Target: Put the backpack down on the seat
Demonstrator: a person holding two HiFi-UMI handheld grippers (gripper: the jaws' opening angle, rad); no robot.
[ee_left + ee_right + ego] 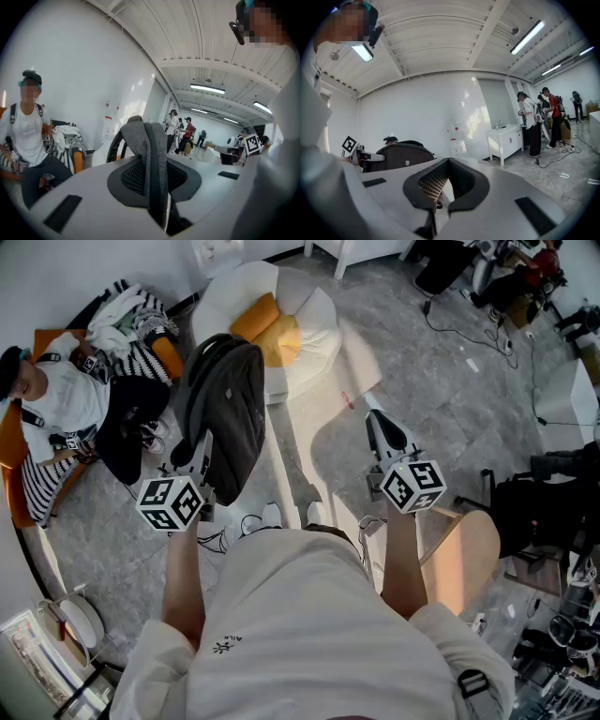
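Note:
A dark grey backpack hangs off the floor in front of a white petal-shaped seat that carries an orange cushion. My left gripper is shut on the pack's grey strap, which runs up between the pads in the left gripper view. My right gripper hovers to the right of the pack and apart from it, jaws shut with nothing between them. From the right gripper view the backpack shows at lower left. In the left gripper view the right gripper's marker cube is visible.
A person sits on an orange seat at the left beside a pile of striped clothes. A round wooden stool stands by my right arm. Cables trail over the floor at upper right. A white cabinet and standing people are farther off.

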